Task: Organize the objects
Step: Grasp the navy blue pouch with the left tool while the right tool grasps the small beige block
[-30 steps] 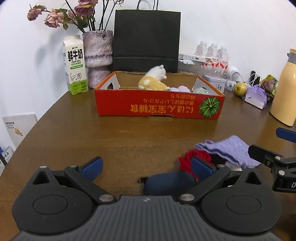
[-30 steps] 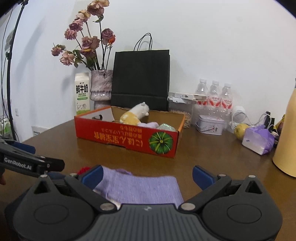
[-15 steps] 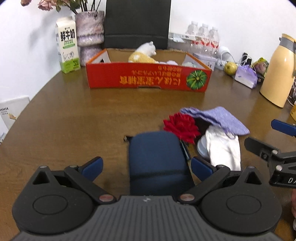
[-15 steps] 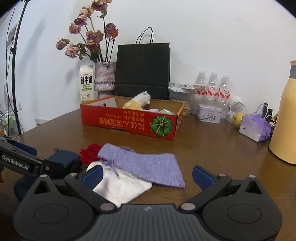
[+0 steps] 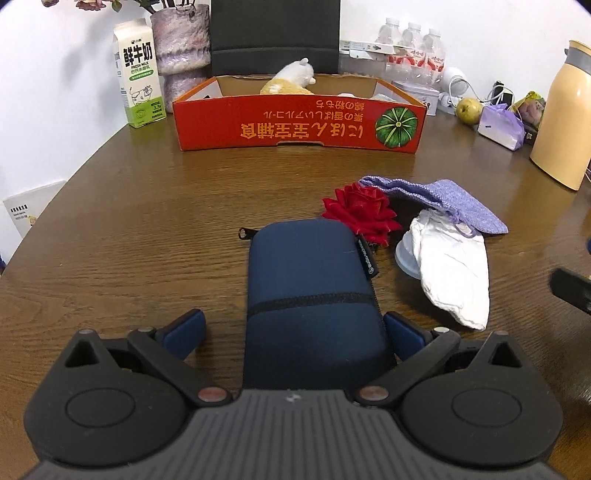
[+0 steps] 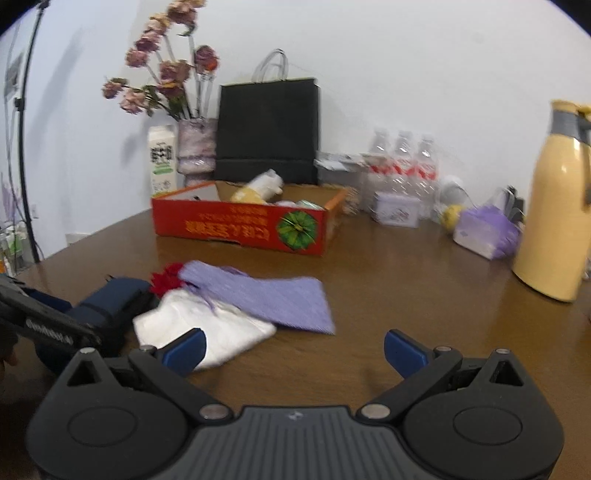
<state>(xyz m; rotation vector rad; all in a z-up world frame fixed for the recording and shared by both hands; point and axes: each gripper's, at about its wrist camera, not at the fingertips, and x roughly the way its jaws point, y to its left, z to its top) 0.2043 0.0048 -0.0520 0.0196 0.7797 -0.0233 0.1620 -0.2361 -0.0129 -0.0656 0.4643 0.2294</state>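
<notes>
A navy zip case [image 5: 310,288] lies on the brown table, its near end between the fingers of my open left gripper [image 5: 294,332]; the right finger is close to its side, the left finger stands apart. To its right lie a red fabric rose [image 5: 360,212], a purple knit pouch [image 5: 443,201] and a white cloth bag [image 5: 450,269] over a pale blue lid [image 5: 404,254]. My right gripper [image 6: 295,350] is open over bare table, near the white bag [image 6: 207,325] and purple pouch [image 6: 266,299]. The red cardboard box [image 5: 295,125] behind holds a plush toy [image 5: 291,79].
Along the back stand a milk carton [image 5: 138,74], a vase [image 5: 181,40], a black paper bag [image 5: 275,35] and water bottles [image 5: 413,44]. A yellow thermos [image 5: 561,118], a pear [image 5: 468,110] and a purple packet [image 5: 500,123] sit at the right.
My left gripper has risen and tilted down, so the navy case now lies between its open fingers. The right gripper has drawn back from the purple pouch; its view is blurred.
</notes>
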